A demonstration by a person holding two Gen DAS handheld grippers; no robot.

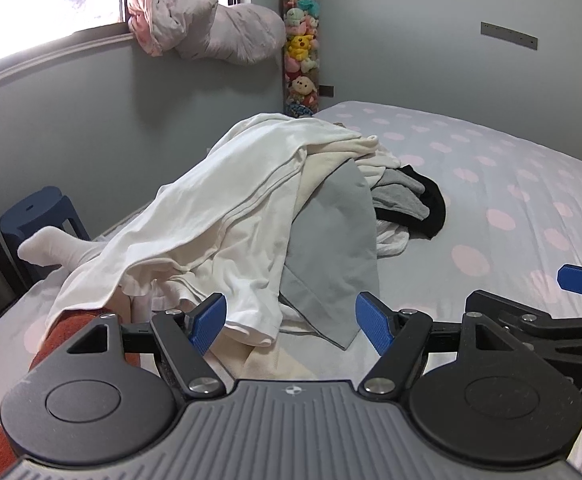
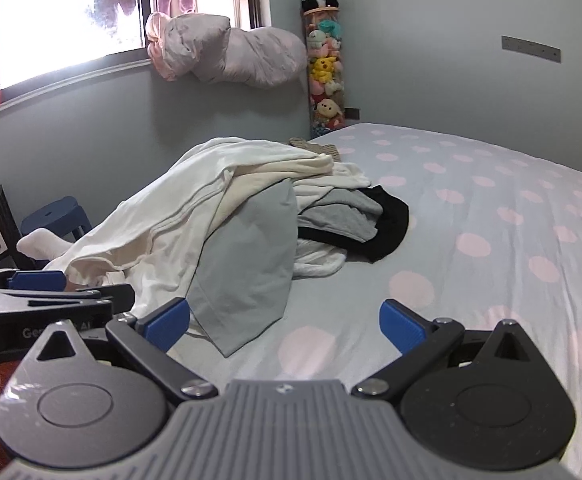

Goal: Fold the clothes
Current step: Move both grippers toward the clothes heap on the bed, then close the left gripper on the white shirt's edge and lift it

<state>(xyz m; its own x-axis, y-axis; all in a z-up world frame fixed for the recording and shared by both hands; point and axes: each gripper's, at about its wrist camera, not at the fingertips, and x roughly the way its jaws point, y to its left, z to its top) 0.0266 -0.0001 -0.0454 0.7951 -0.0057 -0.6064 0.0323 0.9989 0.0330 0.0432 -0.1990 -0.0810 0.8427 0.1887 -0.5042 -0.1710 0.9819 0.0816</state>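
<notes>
I'm holding both the left gripper (image 1: 291, 322) and right gripper (image 2: 285, 326) wide open and empty, low before the clothes pile (image 1: 227, 216) on the polka-dot bed (image 2: 491, 240); I'd take one white hem cleanly and drag it to bare sheet, away from the window wall (image 2: 71, 140)

Clothes pile (image 1: 251, 216) on bed (image 1: 491, 200), stool (image 1: 43, 212) left

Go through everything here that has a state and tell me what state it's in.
left gripper: open, holding nothing
right gripper: open, holding nothing
clothes pile: unfolded, heaped on the bed
white sock: loose at the pile's edge
window: cannot tell if open
</notes>
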